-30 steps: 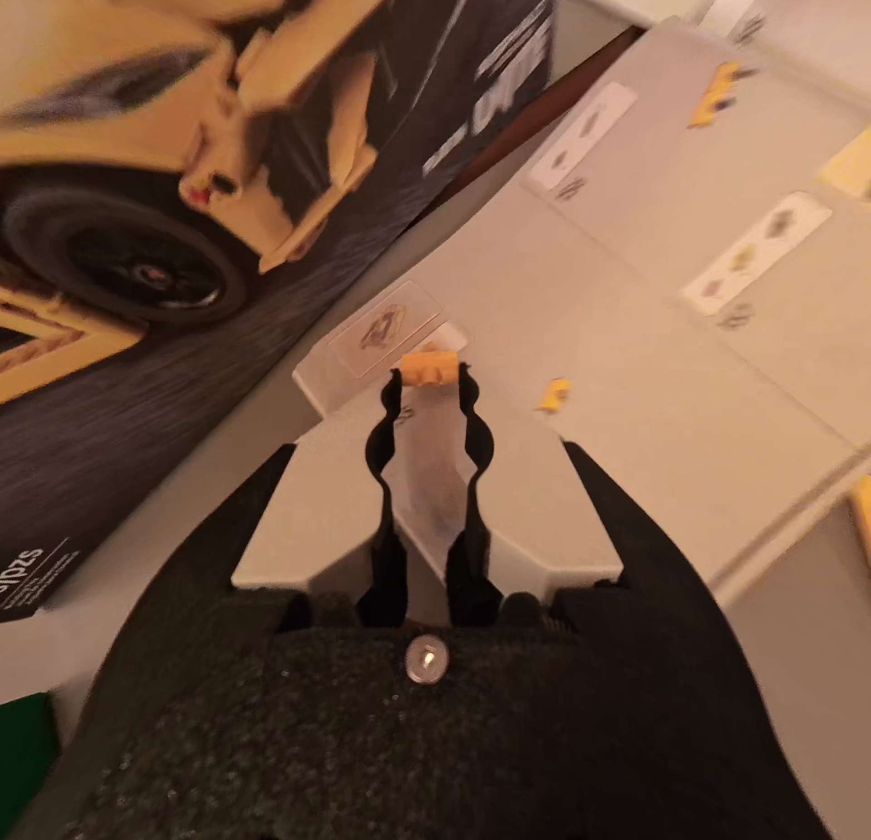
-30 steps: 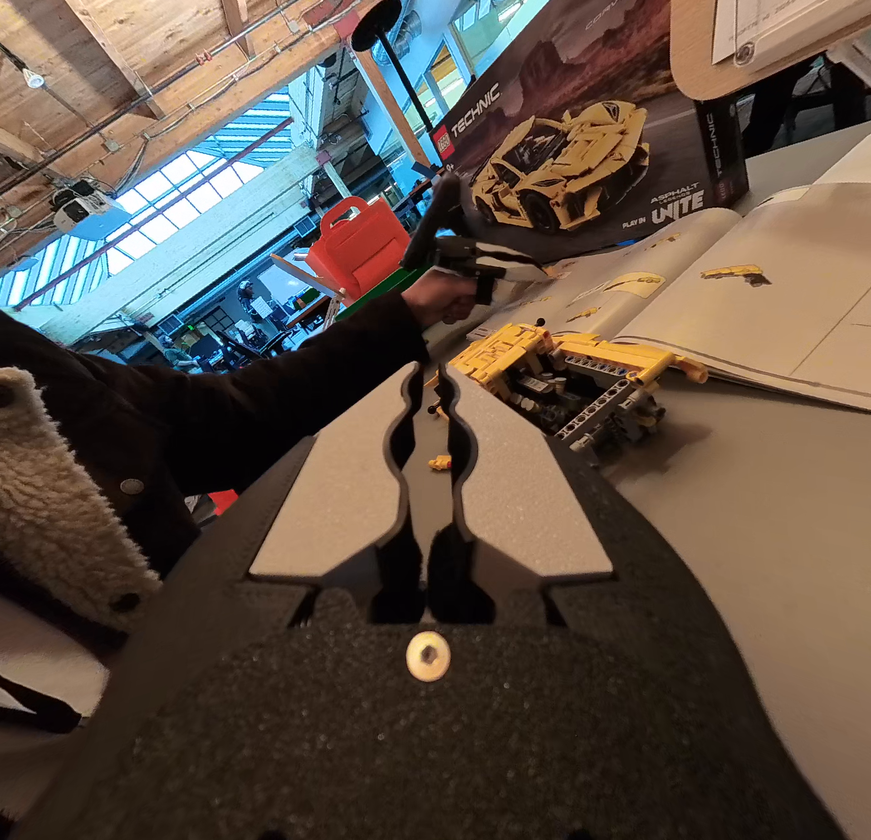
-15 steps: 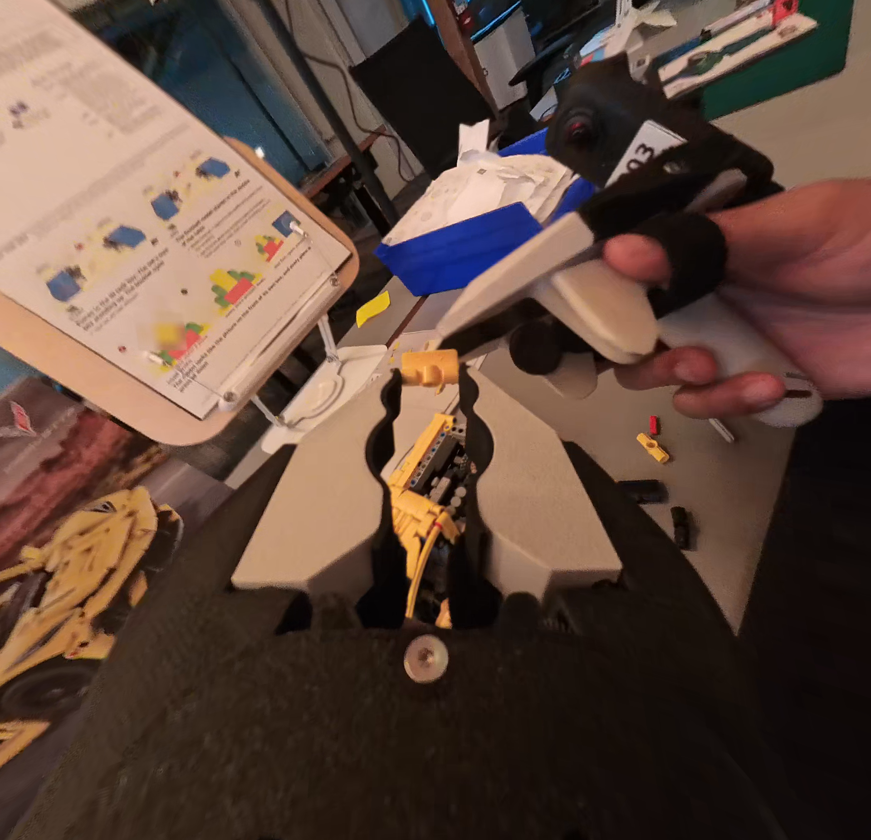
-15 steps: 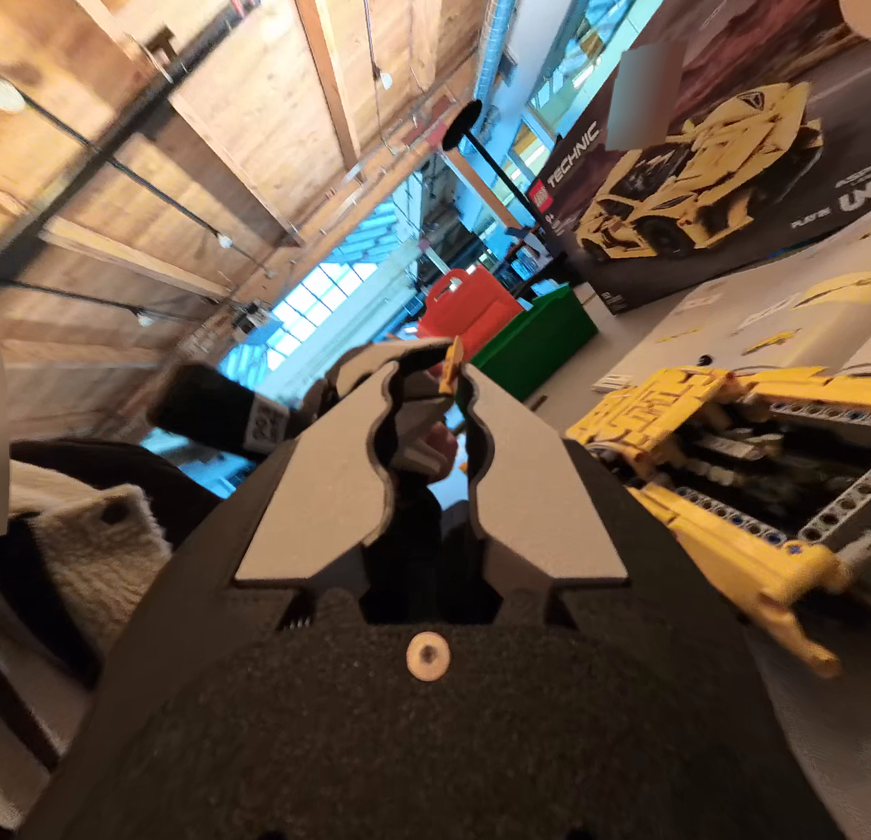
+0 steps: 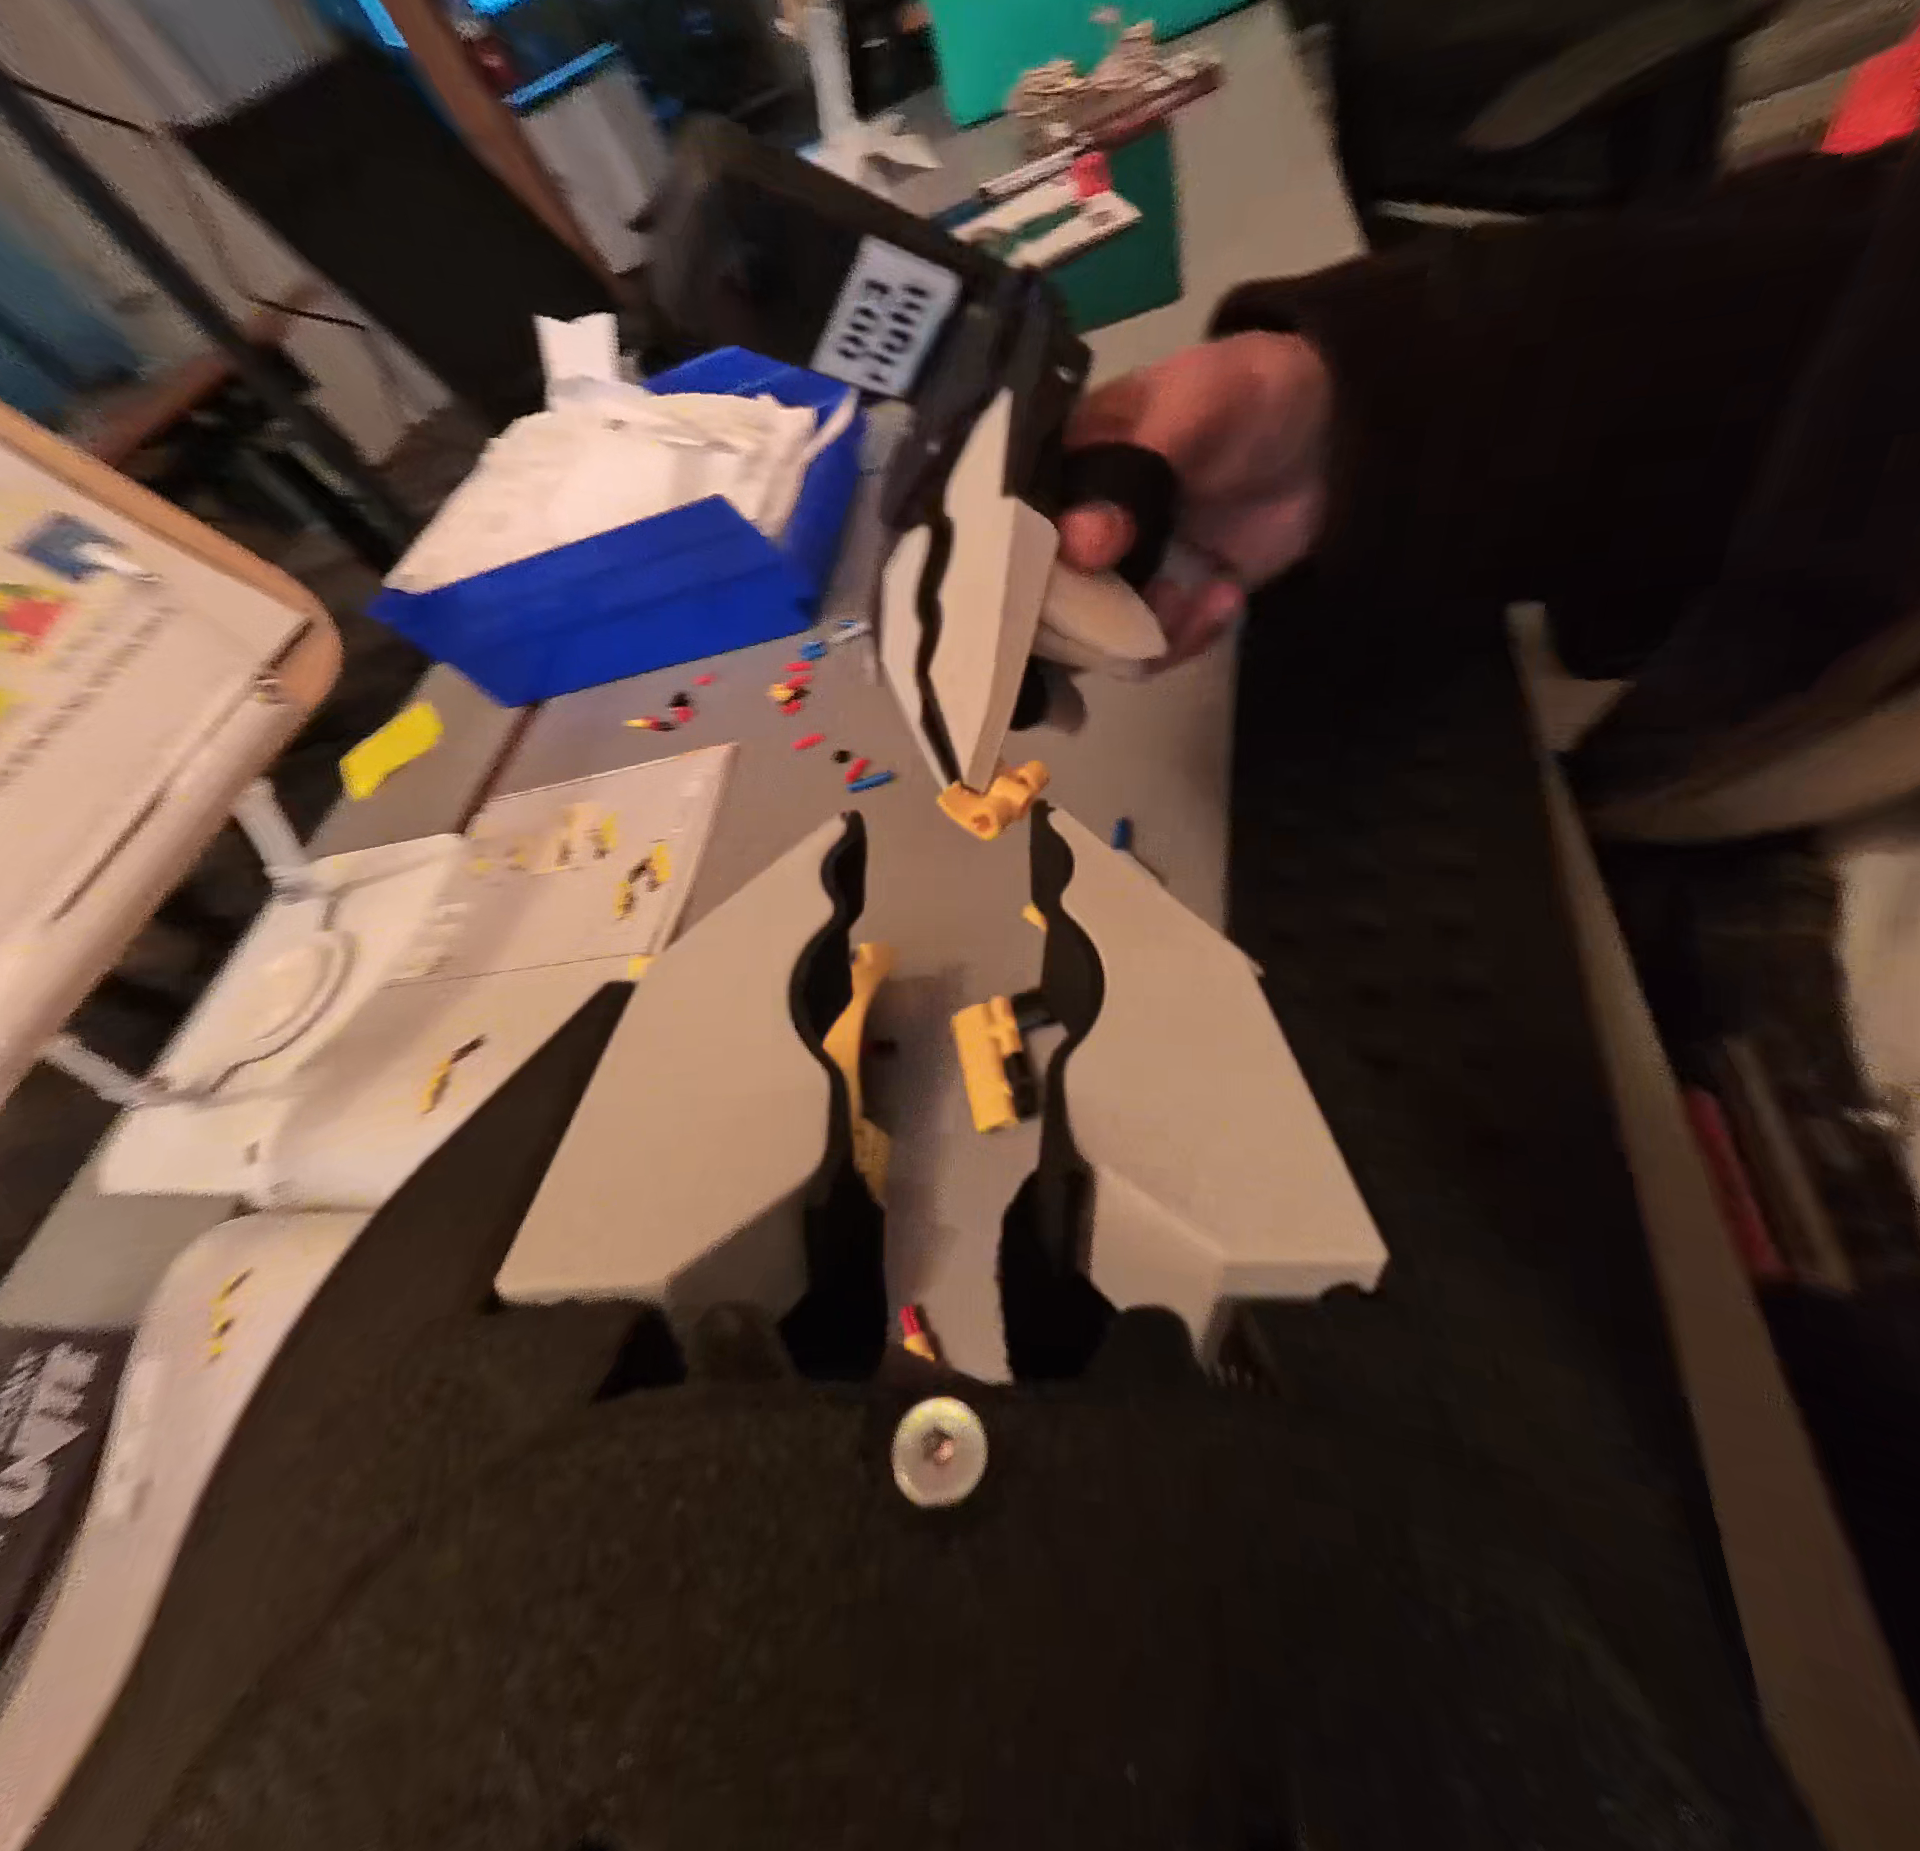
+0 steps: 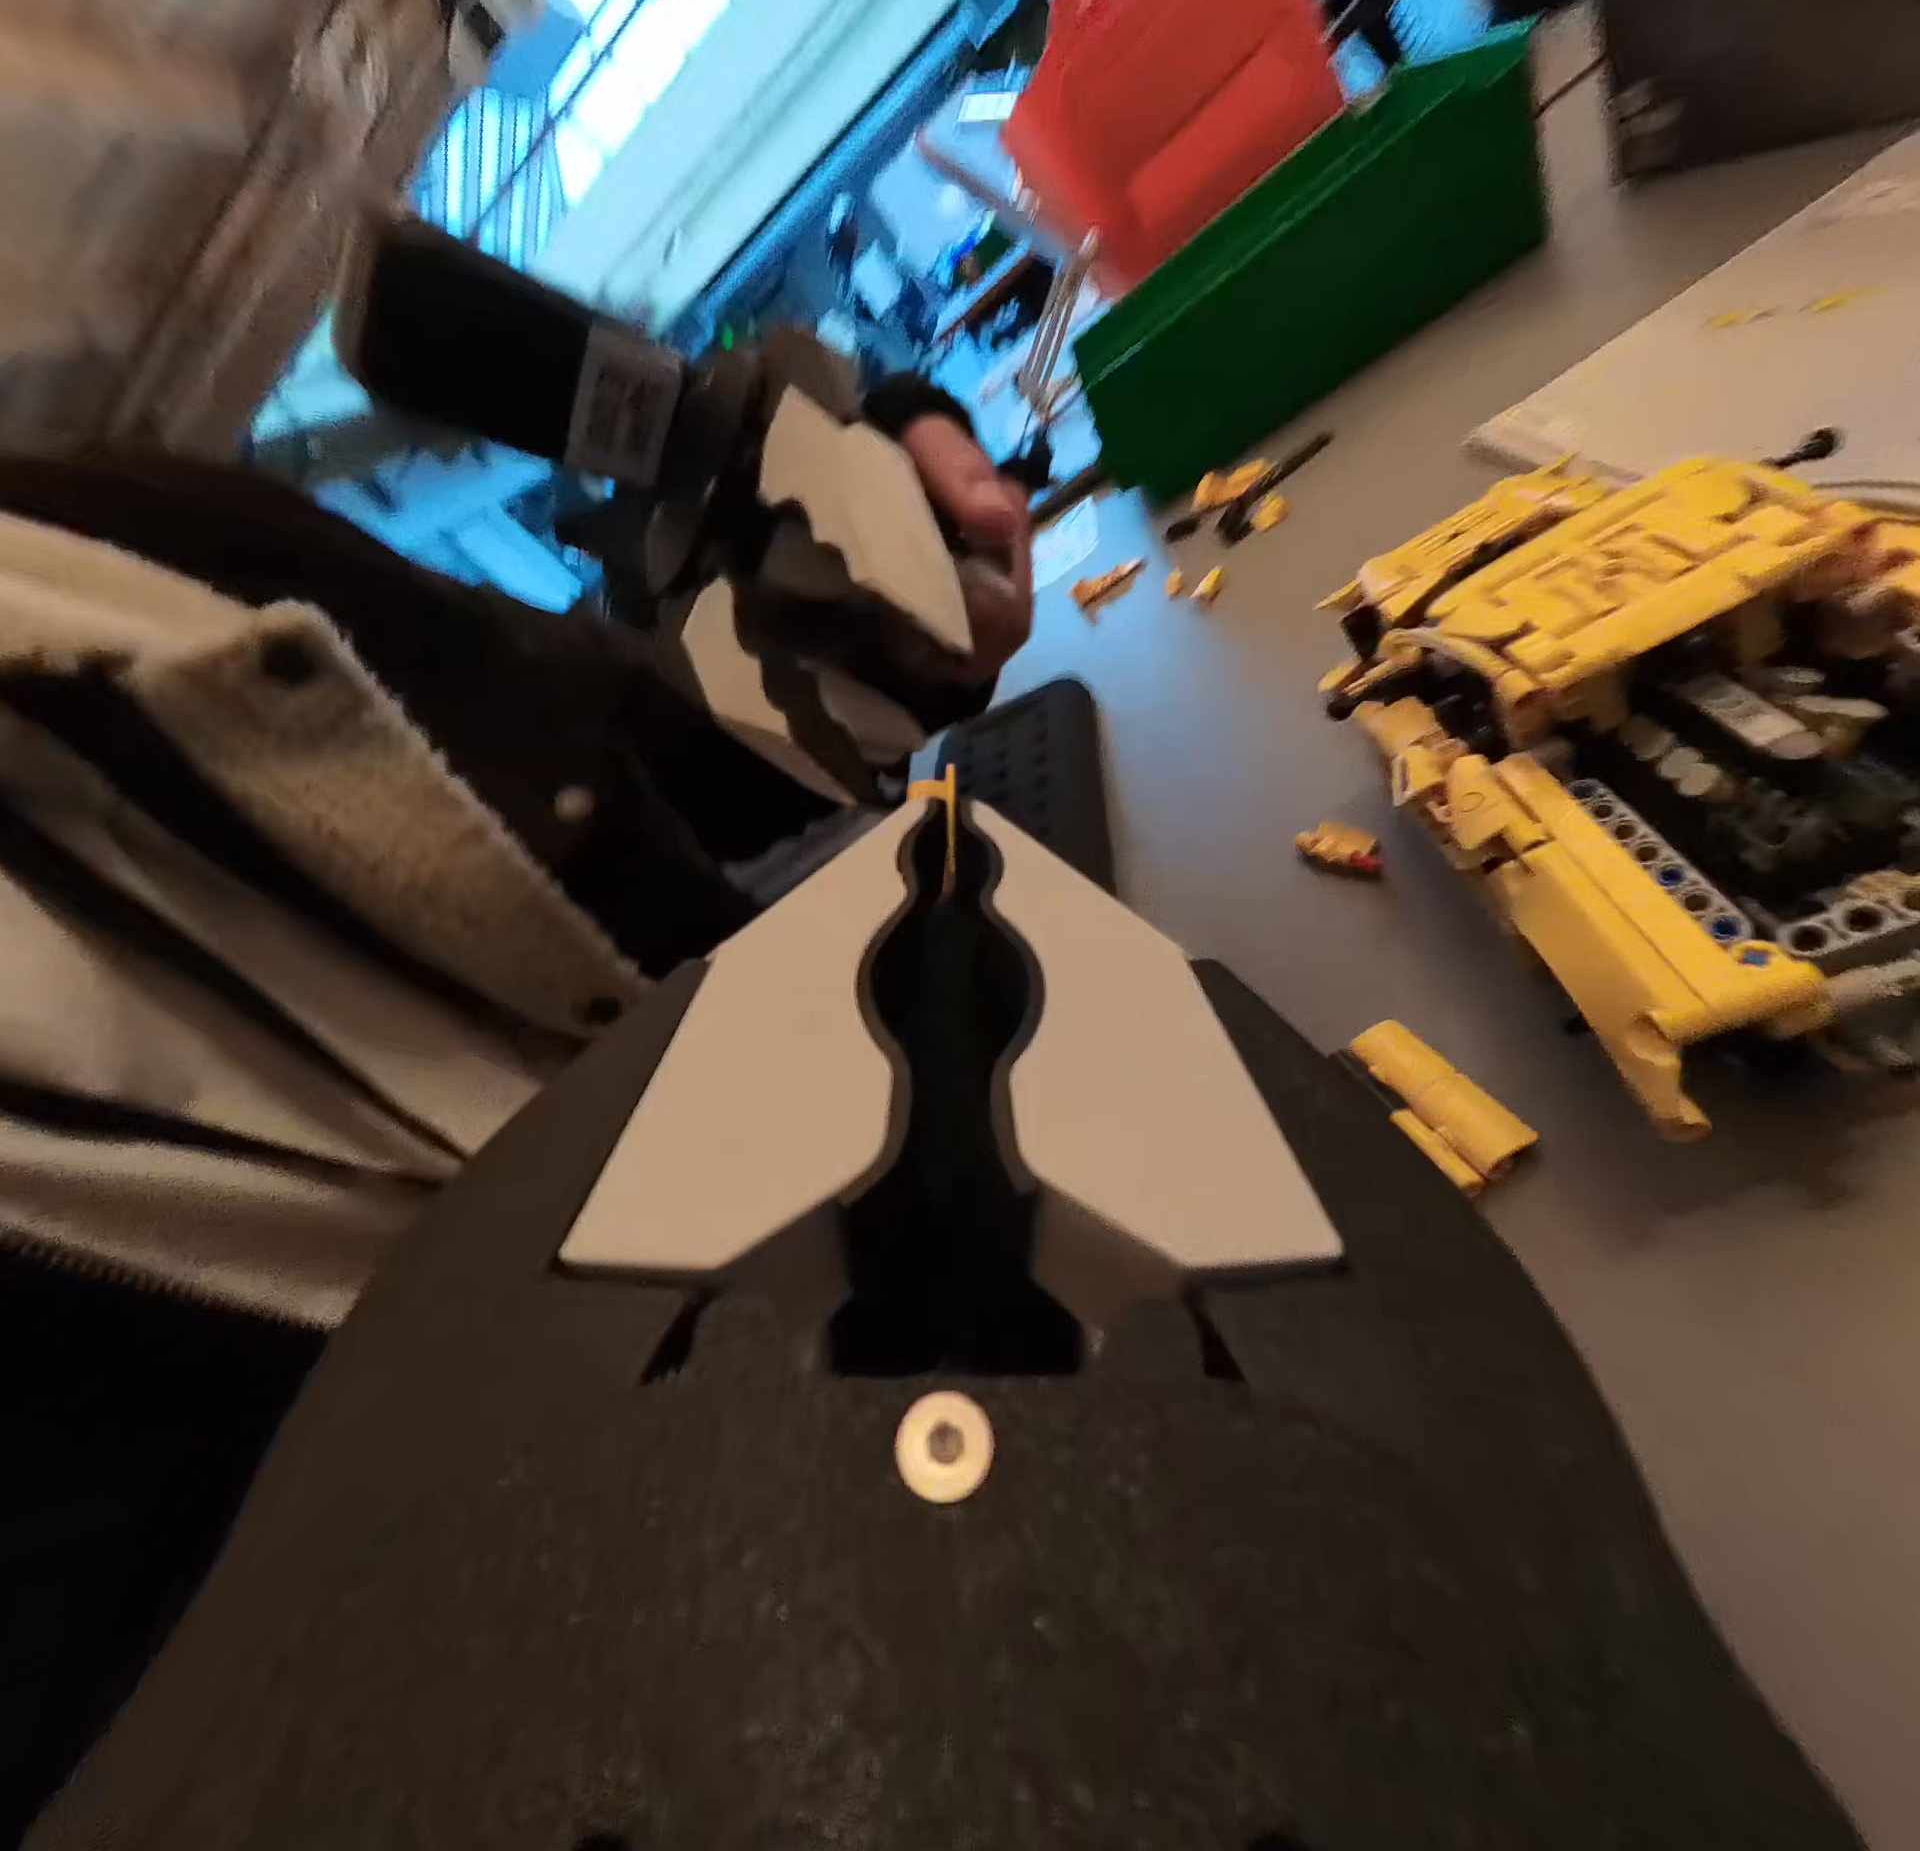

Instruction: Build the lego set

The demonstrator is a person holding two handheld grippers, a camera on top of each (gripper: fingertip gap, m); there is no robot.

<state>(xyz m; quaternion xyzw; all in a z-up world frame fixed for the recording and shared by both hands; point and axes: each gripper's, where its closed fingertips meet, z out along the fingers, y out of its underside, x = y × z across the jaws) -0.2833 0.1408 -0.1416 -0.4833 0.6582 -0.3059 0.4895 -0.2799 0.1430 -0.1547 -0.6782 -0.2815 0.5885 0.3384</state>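
Yellow connector pinched in closed right gripper, frame centre, just beyond tips of open, empty left gripper.

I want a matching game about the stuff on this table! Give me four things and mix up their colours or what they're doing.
Things:
1. left gripper
2. right gripper
3. bin with white paper in it
4. half-built car

Colours or states:
A. yellow, sitting on the table
B. blue
C. open, nothing in it
D. shut on a small yellow piece

Pairs: 1-C, 2-D, 3-B, 4-A
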